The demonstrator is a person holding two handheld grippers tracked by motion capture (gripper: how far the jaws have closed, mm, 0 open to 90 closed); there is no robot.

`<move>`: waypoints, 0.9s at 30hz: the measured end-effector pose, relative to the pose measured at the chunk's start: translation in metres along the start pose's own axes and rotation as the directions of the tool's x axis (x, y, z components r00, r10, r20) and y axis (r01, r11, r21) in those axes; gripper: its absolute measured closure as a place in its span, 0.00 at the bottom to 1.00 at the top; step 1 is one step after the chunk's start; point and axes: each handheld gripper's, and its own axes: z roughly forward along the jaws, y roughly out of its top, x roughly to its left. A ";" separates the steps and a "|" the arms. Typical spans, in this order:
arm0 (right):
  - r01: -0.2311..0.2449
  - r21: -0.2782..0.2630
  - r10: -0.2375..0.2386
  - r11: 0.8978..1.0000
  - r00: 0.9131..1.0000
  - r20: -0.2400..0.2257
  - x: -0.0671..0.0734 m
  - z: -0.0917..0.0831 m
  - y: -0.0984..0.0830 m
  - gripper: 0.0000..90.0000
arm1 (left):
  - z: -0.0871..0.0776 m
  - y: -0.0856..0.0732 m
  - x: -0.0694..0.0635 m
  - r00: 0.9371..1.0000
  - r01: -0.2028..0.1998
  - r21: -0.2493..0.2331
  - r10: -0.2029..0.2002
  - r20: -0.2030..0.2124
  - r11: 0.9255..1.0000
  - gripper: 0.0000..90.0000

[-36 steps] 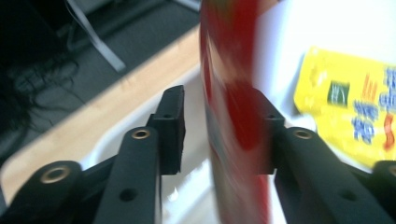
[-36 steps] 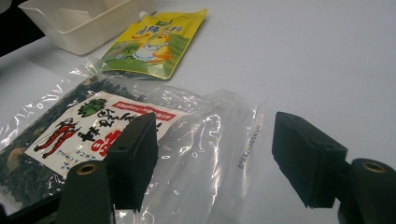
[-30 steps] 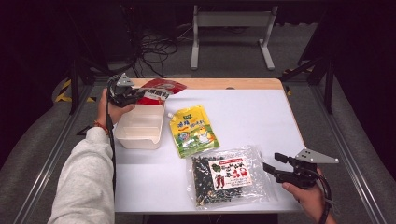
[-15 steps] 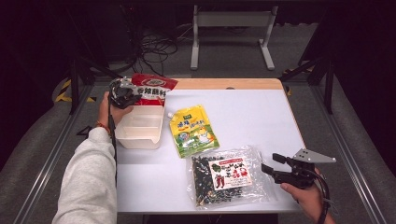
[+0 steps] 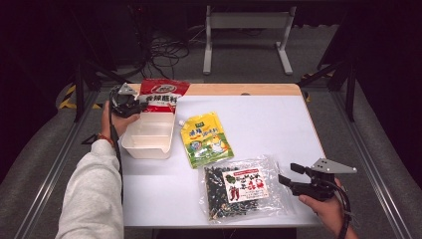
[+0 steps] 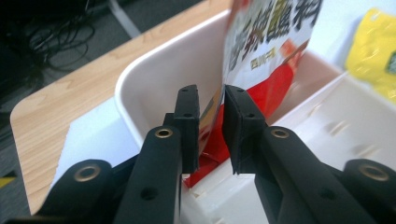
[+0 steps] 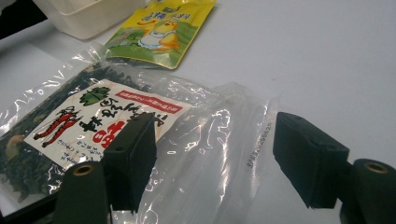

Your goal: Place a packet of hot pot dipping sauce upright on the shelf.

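Red-and-white printed sauce packet (image 6: 261, 56) stands upright, glossy.

Grey sleeve (image 5: 92, 199), red wristband (image 5: 103, 139); black claws with brass-ringed screw holes.

Three pouches: red pouch (image 5: 162, 94), yellow pouch (image 5: 205, 138), clear pouch (image 5: 242, 187); one white tub (image 5: 147, 137).

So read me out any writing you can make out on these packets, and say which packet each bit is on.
Red packet: large pale Chinese characters, cut off and blurred, not readable.
Clear bag of dark dried bits: white label with black and red characters, blurred; a small printed code runs along the bag's edge, too small to read.
Yellow pouch: blue characters and small print, too small.
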 end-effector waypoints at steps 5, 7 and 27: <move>0.026 0.015 -0.026 1.000 1.000 0.009 0.000 0.004 0.001 0.34 | -0.019 -0.001 -0.004 1.000 -0.006 -0.062 0.005 -0.005 0.998 0.76; 0.047 0.021 -0.047 0.999 0.999 0.013 0.000 0.006 0.003 0.34 | -0.028 -0.003 -0.008 1.000 -0.004 -0.087 0.003 -0.010 0.996 0.74; 0.099 0.002 -0.099 0.995 0.995 0.004 -0.010 0.018 0.019 0.43 | -0.121 -0.037 -0.102 0.990 -0.042 -0.301 0.081 0.118 0.953 0.33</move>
